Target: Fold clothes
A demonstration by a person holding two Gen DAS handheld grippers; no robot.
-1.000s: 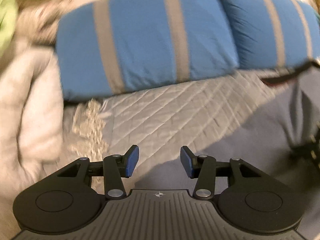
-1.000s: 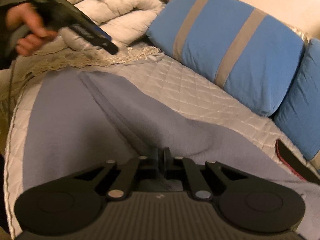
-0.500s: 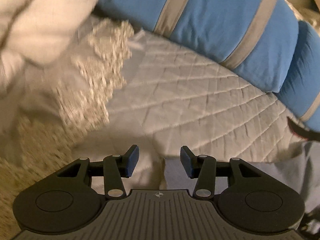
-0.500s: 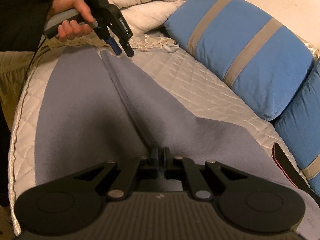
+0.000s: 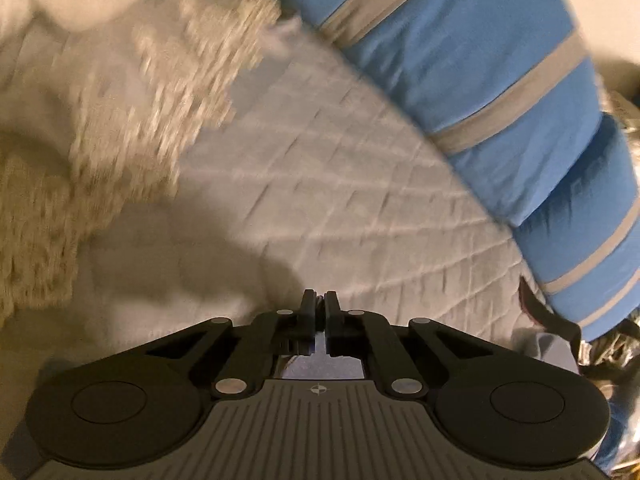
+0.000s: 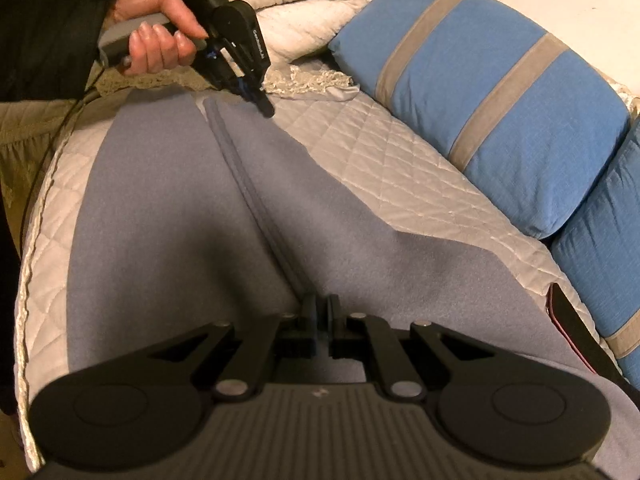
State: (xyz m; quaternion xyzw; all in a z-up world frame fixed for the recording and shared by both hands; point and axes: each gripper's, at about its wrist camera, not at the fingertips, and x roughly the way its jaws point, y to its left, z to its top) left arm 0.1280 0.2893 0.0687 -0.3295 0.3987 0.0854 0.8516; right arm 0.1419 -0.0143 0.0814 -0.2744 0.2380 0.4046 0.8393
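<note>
A grey-blue garment (image 6: 168, 216) lies spread on the white quilted bed cover (image 6: 400, 160), with a raised fold line (image 6: 248, 196) running down its middle. My right gripper (image 6: 320, 304) is shut on the near end of that fold. My left gripper (image 5: 319, 300) has its jaws closed; in the right wrist view its tip (image 6: 266, 110) presses the garment's far edge beside the fold. A sliver of the garment (image 5: 320, 368) shows behind the left fingers.
Two blue pillows with grey stripes (image 6: 492, 96) lie along the right side of the bed. A cream duvet (image 6: 312, 20) and a lace-edged throw (image 5: 132, 120) are piled at the far end. A dark strap (image 6: 580, 332) lies by the pillows.
My left gripper has swung down to the garment's far edge and closed its jaws from open. The right gripper has stayed shut on the fold.
</note>
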